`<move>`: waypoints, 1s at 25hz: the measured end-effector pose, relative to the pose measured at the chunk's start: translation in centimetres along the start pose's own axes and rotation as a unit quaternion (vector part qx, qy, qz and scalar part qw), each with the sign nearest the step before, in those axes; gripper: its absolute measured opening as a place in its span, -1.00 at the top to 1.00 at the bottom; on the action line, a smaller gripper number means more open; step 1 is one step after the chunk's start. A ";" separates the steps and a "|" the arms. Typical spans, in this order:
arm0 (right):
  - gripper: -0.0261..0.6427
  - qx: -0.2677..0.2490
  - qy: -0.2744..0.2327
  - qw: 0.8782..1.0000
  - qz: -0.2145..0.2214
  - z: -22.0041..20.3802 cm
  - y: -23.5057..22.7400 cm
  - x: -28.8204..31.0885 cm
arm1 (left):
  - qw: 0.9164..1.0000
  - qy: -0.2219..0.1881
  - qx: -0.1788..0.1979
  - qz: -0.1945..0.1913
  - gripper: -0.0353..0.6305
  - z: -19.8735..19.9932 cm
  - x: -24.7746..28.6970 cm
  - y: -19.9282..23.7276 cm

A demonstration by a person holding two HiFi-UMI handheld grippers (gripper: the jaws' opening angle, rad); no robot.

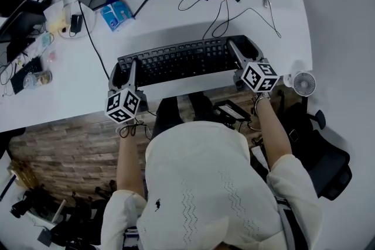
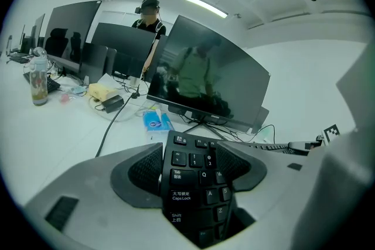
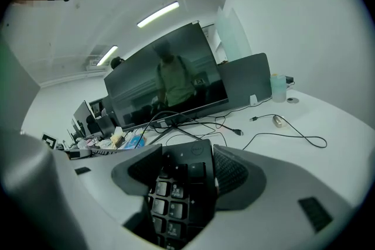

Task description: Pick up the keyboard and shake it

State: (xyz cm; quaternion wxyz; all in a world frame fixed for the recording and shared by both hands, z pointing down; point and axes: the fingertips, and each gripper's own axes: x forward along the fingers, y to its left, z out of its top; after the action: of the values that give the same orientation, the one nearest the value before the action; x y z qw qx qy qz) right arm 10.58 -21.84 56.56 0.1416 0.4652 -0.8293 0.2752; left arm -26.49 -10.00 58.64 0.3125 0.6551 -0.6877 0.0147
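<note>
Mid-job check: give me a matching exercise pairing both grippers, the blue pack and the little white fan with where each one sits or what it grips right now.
Things:
1. left gripper
2. right gripper
3. blue pack
4. white fan

Places or states:
A. just to the right of the right gripper
B. shut on the Caps Lock end of the keyboard
C. lying behind the keyboard's left half
D. shut on the keyboard's number-pad end

Pairs: 1-B, 2-D, 3-C, 4-A
</note>
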 end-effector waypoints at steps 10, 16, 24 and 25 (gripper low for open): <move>0.15 0.018 0.041 0.999 -0.009 -3.8 -1.2 0.4 | 0.999 0.042 -0.008 0.010 0.08 -3.5 0.2 0.9; 0.15 0.029 0.059 0.998 -0.017 -5.7 -2.0 0.4 | 0.998 0.063 -0.010 0.013 0.08 -5.2 0.6 1.1; 0.14 0.041 0.081 0.996 -0.025 -8.0 -2.7 0.7 | 0.996 0.088 -0.015 0.017 0.08 -7.2 1.0 1.8; 0.14 0.042 0.083 0.995 -0.025 -8.2 -2.7 0.8 | 0.996 0.090 -0.015 0.017 0.08 -7.4 1.0 1.8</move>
State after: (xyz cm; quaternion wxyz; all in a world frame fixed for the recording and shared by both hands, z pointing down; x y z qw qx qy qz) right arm 12.27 -18.70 64.43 0.1969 0.4670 -0.7906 0.3435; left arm -25.07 -7.48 65.77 0.3825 0.6342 -0.6685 0.0681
